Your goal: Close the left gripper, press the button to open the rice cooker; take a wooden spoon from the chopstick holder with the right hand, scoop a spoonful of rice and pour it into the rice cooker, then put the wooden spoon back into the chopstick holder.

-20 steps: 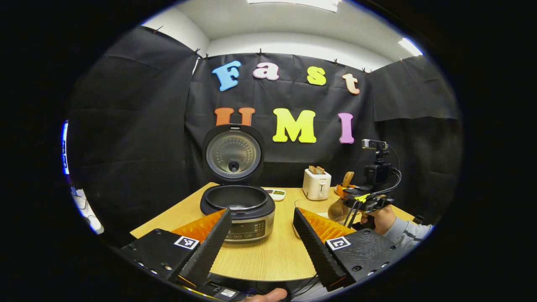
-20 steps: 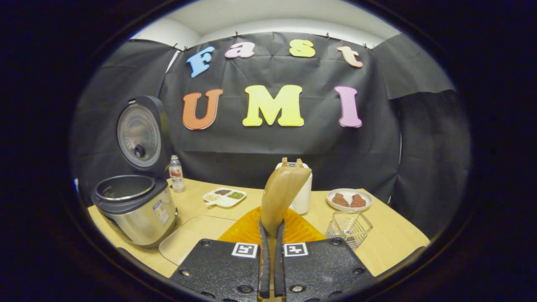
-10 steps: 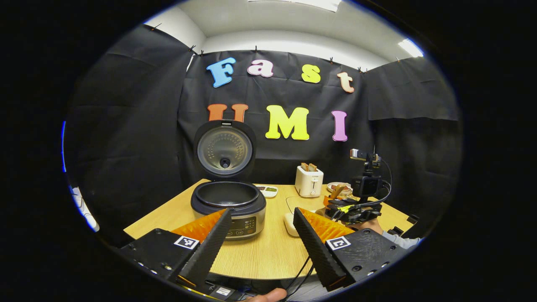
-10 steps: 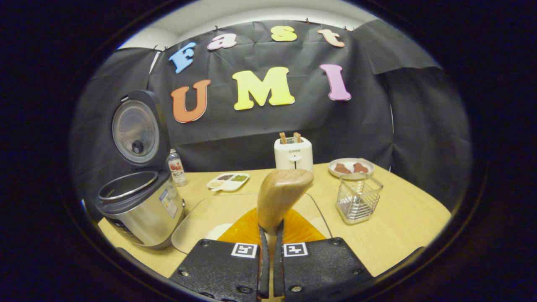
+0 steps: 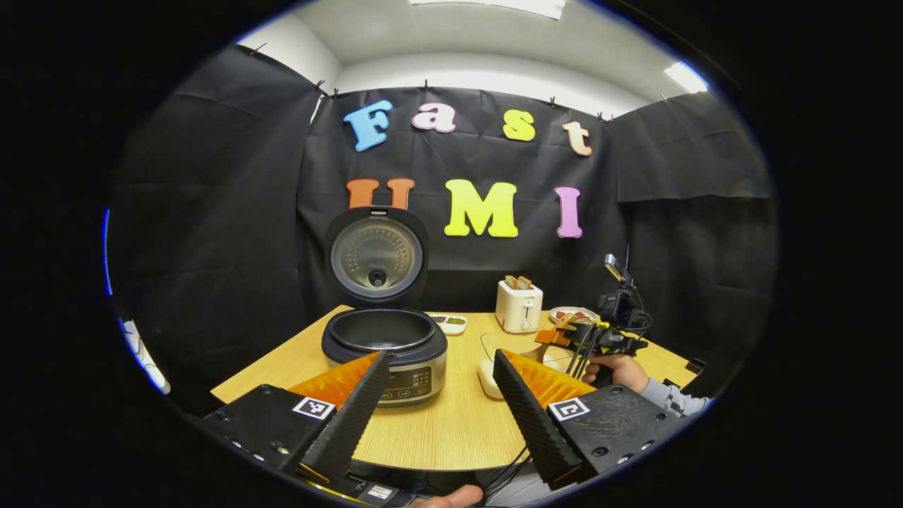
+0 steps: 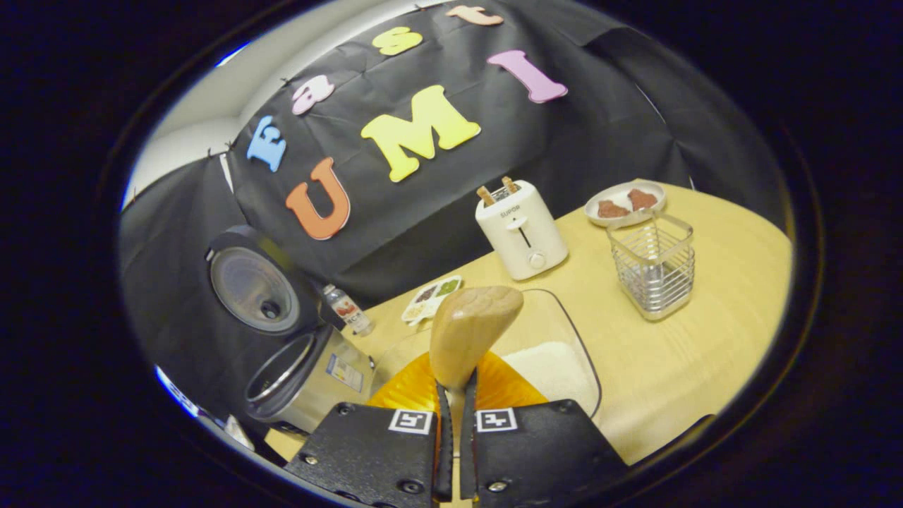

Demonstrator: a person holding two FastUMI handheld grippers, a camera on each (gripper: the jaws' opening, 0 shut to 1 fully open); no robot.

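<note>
The rice cooker (image 5: 384,346) stands open on the table, its lid (image 5: 377,254) upright and its pot dark inside. My left gripper (image 5: 437,395) hovers in front of it, open, with nothing between its fingers. My right gripper (image 6: 456,388) is shut on the handle of the wooden spoon (image 6: 471,328), whose bowl points forward above a clear tray (image 6: 575,331) holding a heap of white rice (image 6: 554,367). The wire chopstick holder (image 6: 652,264) stands to the right of the tray. In the left gripper view, a hand holds the right gripper (image 5: 592,339) at the table's right side.
A white toaster (image 6: 520,229) with bread stands behind the tray. A plate (image 6: 624,203) with brown pieces sits at the far right. A small divided dish (image 6: 432,298) and a bottle (image 6: 346,310) stand near the cooker (image 6: 303,374). The table's edge (image 5: 437,466) lies just below my left fingers.
My right gripper has rolled and swung with the spoon, bringing it over the rice tray, so its view now tilts. The left gripper has barely moved.
</note>
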